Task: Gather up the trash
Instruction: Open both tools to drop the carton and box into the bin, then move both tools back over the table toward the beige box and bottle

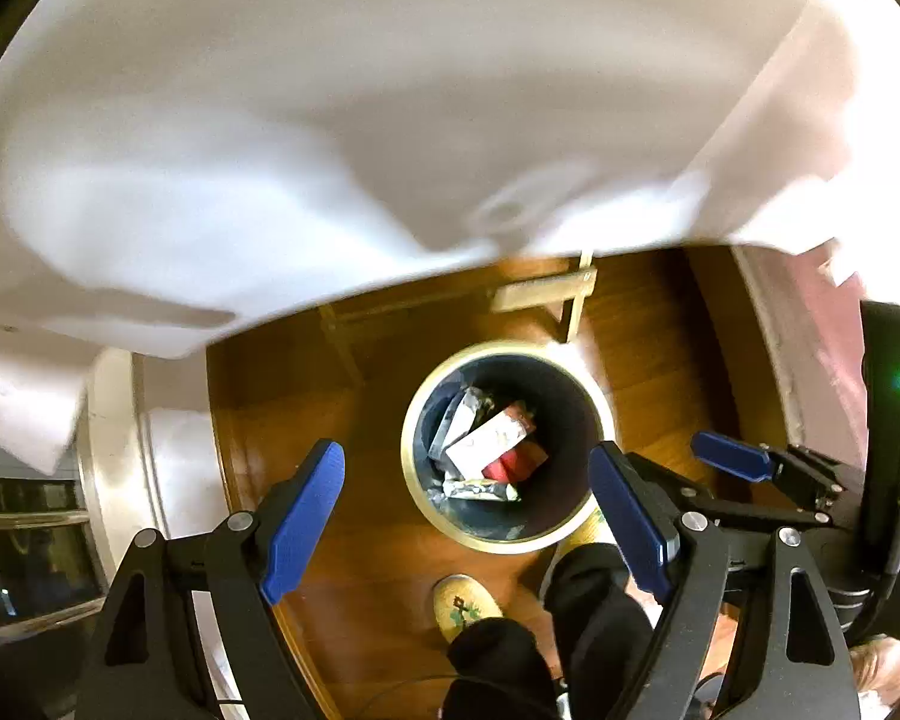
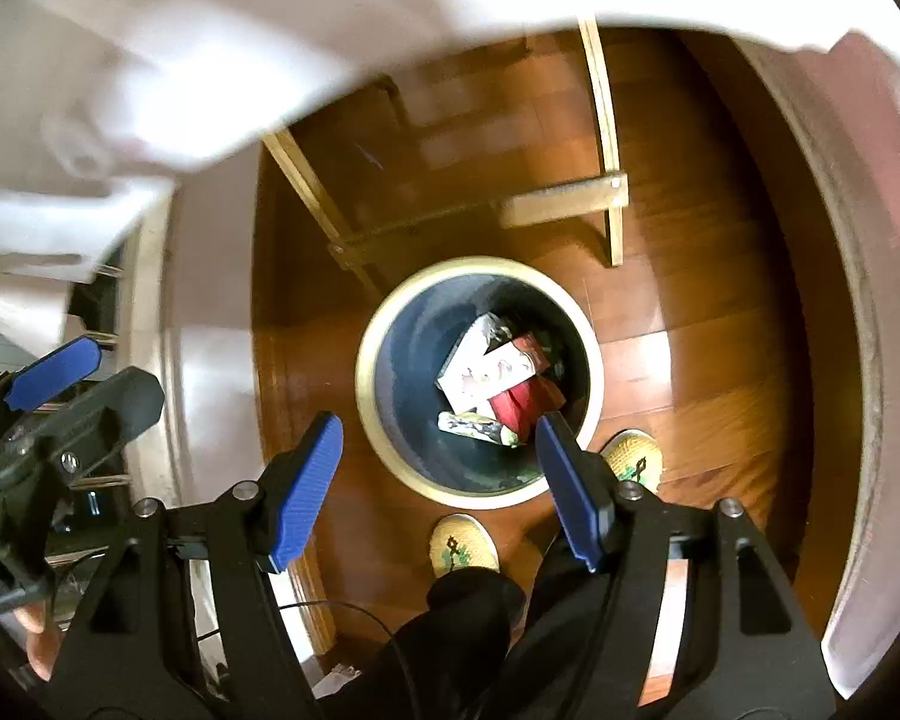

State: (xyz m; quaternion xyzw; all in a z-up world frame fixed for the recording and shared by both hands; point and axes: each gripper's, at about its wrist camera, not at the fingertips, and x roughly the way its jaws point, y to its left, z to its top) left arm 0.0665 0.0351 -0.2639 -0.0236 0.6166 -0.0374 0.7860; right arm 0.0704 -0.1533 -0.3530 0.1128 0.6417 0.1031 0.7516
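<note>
Trash is sitting at the bottom of a round bin [image 2: 477, 381] with a pale rim and dark inside, standing on the wooden floor [image 2: 678, 312]: a white carton [image 2: 485, 377], a red box [image 2: 519, 407] beside it, and a crumpled foil wrapper [image 2: 477, 427] lying nearest the person. Both grippers are hovering above the bin and pointing down at it. The left gripper [image 1: 468, 525] is spreading its blue pads wide with nothing between them, and the right gripper [image 2: 438, 483] is gaping just as wide, also carrying nothing. A white cloth-covered table [image 1: 330, 120] is looming over the far side of the bin, its wooden legs [image 2: 606, 144] showing underneath. The person's yellow slippers [image 2: 463, 543] are planted just beside the bin's near edge.
</note>
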